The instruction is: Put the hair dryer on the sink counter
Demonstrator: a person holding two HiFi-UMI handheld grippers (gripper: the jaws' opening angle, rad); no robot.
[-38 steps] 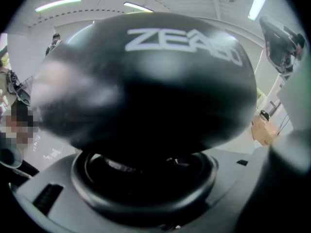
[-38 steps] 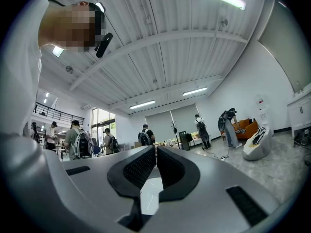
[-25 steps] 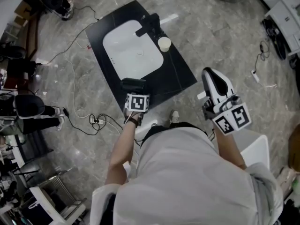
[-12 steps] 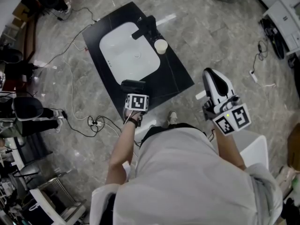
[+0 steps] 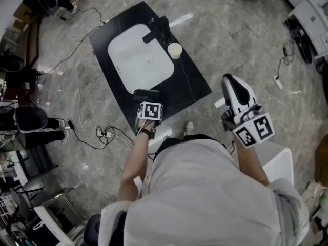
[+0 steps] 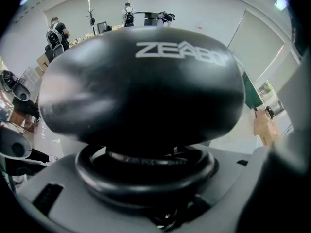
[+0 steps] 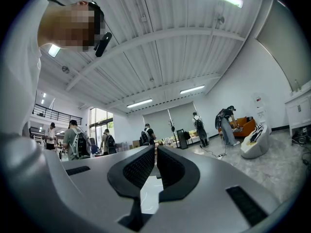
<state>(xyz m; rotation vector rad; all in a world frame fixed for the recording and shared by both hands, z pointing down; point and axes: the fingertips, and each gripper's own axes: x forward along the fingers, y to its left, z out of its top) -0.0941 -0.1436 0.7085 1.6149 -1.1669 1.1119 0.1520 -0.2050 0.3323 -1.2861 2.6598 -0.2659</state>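
The black hair dryer [image 5: 145, 93] is held over the near edge of the black sink counter [image 5: 192, 83], with my left gripper [image 5: 148, 102] shut on it. In the left gripper view the dryer's rounded black body [image 6: 141, 81] fills the picture and hides the jaws; a black ring of cord [image 6: 146, 166] shows under it. The counter holds a white basin [image 5: 138, 58], a black faucet [image 5: 160, 29] and a white cup [image 5: 175, 50]. My right gripper [image 5: 234, 86] is off to the counter's right, over the floor. Its fingers [image 7: 138, 166] are together with nothing between them.
Cables and a power strip [image 5: 102, 133] lie on the stone floor left of my feet. A black chair [image 5: 31, 118] and clutter stand at the far left. A white seat [image 5: 281, 160] is behind my right arm. Several people [image 7: 77, 140] stand far off.
The counter has slid slightly left and up in the head view. Both grippers stay almost where they were, and the left one still holds the dryer.
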